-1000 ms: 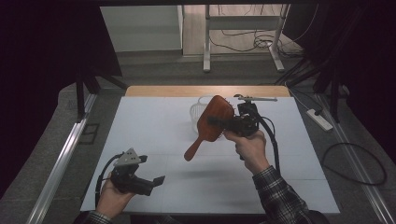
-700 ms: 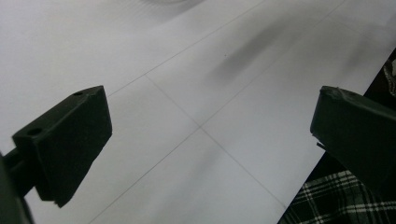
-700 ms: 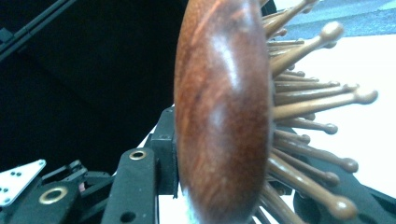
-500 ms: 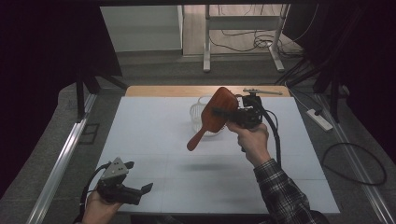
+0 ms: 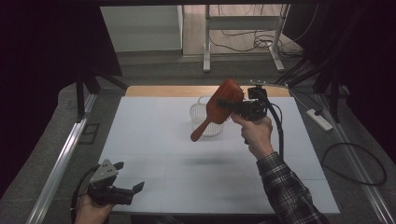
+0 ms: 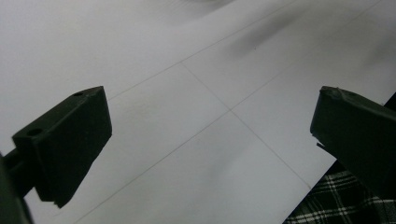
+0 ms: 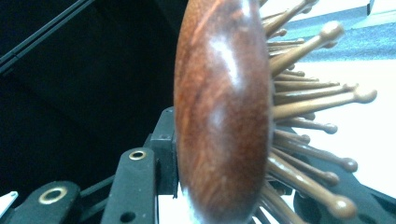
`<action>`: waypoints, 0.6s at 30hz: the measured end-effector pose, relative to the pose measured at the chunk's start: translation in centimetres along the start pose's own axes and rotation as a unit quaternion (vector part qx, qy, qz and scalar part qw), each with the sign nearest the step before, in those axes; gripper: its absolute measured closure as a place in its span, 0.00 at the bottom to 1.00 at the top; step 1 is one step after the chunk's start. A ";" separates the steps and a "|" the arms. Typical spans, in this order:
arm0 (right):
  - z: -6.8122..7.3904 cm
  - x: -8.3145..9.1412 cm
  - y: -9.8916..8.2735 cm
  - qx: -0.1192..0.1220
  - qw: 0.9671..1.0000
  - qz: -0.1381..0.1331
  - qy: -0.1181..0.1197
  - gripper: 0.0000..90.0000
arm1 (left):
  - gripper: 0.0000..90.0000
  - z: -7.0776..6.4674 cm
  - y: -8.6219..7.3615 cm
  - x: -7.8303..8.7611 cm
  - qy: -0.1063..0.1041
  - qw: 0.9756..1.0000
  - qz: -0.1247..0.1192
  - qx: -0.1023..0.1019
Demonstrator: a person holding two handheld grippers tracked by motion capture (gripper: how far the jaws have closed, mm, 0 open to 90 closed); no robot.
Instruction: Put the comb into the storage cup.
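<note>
Carrying: wooden hairbrush [image 5: 219, 108] is off the tabletop [image 5: 154, 140], held up in the air at centre-right of the high view, handle slanting down to the lower left.
Brush position: above and just in front of a clear basket [image 5: 201, 114] that sits near the far edge of the tabletop; brush shadow falls on bare surface below.
Progress, my reading: pick-up is done; setting the brush down, likely into the basket, is still left.
Right claw [image 5: 233, 103]: closed tight on the brush head; in the right gripper view the polished back [image 7: 219, 116] sits against one jaw, the knob-tipped bristles [image 7: 308, 112] against the other.
Left claw [image 5: 128, 179]: lower left of the high view, low by the near tabletop edge; jaws wide apart, nothing between them.
Left hand [image 5: 93, 207]: idle, well apart from brush and basket.
</note>
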State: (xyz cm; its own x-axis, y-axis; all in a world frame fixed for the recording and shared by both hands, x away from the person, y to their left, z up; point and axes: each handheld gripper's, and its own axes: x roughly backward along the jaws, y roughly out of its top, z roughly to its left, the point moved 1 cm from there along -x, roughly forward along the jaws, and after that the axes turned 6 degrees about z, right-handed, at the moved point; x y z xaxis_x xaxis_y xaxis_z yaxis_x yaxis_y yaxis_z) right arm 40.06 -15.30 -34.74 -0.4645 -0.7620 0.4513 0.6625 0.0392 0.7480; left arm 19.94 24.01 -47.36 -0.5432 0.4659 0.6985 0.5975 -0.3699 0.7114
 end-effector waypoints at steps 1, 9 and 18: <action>0.0 0.0 0.1 0.000 1.000 -0.001 -0.001 0.63 | 0.00 0.0 0.0 0.0 0.001 1.000 0.000 0.001; -0.5 -0.2 1.1 -0.002 1.000 -0.010 -0.012 0.63 | 0.00 0.2 0.0 -0.1 -0.006 1.000 0.005 0.009; -1.3 -0.5 1.9 -0.012 0.999 -0.019 -0.023 0.62 | 0.00 -0.2 0.2 -0.5 0.000 1.000 0.023 -0.012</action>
State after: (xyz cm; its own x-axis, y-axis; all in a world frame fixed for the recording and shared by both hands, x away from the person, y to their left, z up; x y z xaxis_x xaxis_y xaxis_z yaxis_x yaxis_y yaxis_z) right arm 42.32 -15.67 -34.24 -0.5153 -0.7320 0.4456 0.6578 -0.0045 0.7532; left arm 20.19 23.59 -47.54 -0.5144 0.4482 0.7311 0.6080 -0.4105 0.6795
